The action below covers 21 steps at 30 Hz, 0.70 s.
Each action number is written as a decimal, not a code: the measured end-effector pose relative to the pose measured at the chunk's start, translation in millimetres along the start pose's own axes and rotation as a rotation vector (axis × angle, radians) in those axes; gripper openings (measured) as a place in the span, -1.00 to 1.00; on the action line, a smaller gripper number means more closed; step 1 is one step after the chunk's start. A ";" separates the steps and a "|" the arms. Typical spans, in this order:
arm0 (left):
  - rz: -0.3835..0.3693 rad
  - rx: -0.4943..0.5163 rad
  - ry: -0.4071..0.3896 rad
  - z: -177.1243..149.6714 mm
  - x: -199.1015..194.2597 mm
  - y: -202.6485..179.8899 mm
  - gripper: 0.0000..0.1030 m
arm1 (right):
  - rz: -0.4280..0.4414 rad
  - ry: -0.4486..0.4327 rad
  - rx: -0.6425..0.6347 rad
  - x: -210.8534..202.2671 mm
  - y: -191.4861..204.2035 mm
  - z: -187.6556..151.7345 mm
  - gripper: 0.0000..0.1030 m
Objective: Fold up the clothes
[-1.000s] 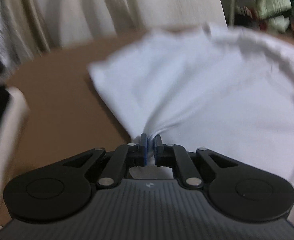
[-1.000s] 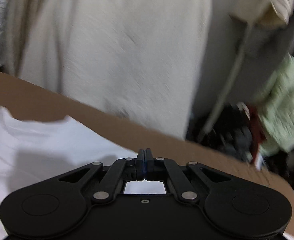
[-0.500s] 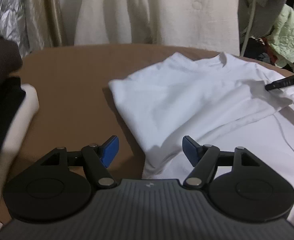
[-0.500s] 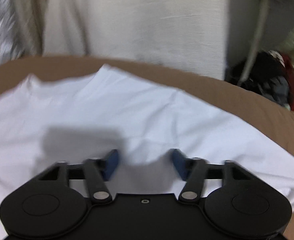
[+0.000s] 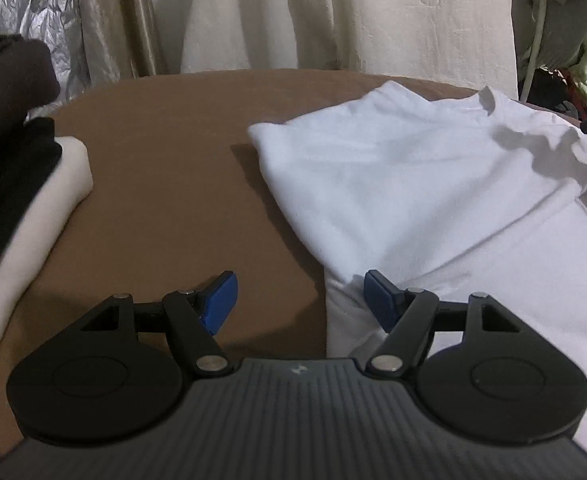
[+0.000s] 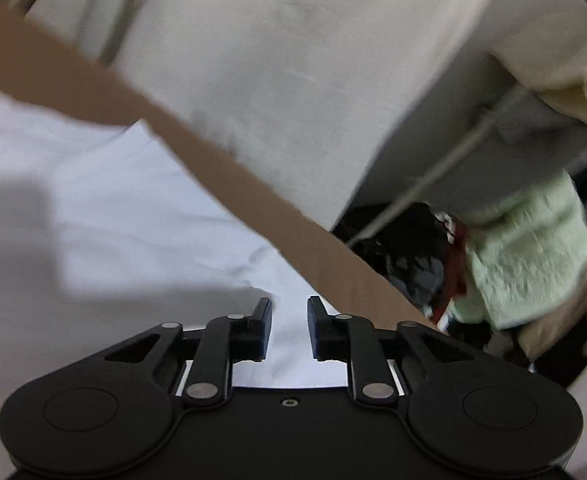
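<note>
A white shirt (image 5: 413, 184) lies on the brown table (image 5: 165, 152), its left side folded over the body and the collar at the far end. My left gripper (image 5: 299, 294) stands open just above the shirt's near left corner; the left blue pad is over bare table, the right one over cloth, and nothing is held. In the right wrist view the white shirt (image 6: 113, 220) fills the lower left. My right gripper (image 6: 289, 308) hovers over its edge near the table rim (image 6: 277, 216). Its jaws are closing with a narrow gap, cloth below them and nothing pinched.
A stack of folded clothes (image 5: 13, 180), dark over cream, sits at the table's left. Cream curtains (image 5: 333, 12) hang behind the table. Beyond the right rim lie a pale green garment (image 6: 533, 256) and dark clutter (image 6: 409, 248).
Both grippers were shut on the white shirt a second ago and have let go. The shirt has settled flat. The right jaws are narrower than half a second ago, and that view has tilted.
</note>
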<state>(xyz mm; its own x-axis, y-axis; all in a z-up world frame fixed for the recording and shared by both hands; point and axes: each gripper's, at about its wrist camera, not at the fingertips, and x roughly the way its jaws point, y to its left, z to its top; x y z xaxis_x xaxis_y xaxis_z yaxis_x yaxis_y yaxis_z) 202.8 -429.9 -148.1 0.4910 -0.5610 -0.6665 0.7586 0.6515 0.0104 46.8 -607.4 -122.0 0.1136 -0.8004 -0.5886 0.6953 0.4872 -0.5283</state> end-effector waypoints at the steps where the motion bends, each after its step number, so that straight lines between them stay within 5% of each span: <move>1: 0.003 0.004 -0.017 0.6 -2.6 -0.9 0.35 | 0.062 -0.002 0.082 -7.0 -5.2 -1.6 -0.47; 4: -0.102 0.075 -0.184 -1.2 -23.1 -12.3 0.38 | 0.319 -0.045 0.296 -30.5 -14.4 -10.7 0.02; 6: -0.158 0.074 -0.244 -4.6 -32.5 -18.5 0.45 | 0.484 -0.032 0.348 -37.0 -9.3 -17.2 0.09; 9: -0.183 0.041 -0.169 -4.6 -28.6 -27.1 0.54 | 0.585 0.050 0.266 -34.5 10.7 -27.2 0.09; 11: -0.145 0.016 -0.083 -7.0 -16.8 -26.3 0.54 | 0.530 0.053 0.186 -27.9 16.4 -38.9 0.11; 14: -0.024 -0.016 0.028 -13.4 1.8 -19.2 0.65 | 0.449 0.043 0.242 -22.7 -4.1 -55.6 0.16; 17: 0.055 0.007 -0.003 -13.5 -11.3 -18.6 0.65 | 0.330 0.083 0.308 -20.4 -29.1 -68.3 0.19; 21: 0.048 0.031 -0.004 -10.8 -22.2 -26.0 0.63 | 0.205 0.093 0.297 -29.8 -53.8 -70.8 0.18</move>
<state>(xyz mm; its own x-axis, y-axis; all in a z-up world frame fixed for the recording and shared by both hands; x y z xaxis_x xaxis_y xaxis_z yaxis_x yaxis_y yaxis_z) 167.6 -428.9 -141.7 0.5293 -0.5314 -0.6614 0.7466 0.6620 0.0656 -44.2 -585.0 -119.4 0.2164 -0.6550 -0.7240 0.8418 0.5008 -0.2014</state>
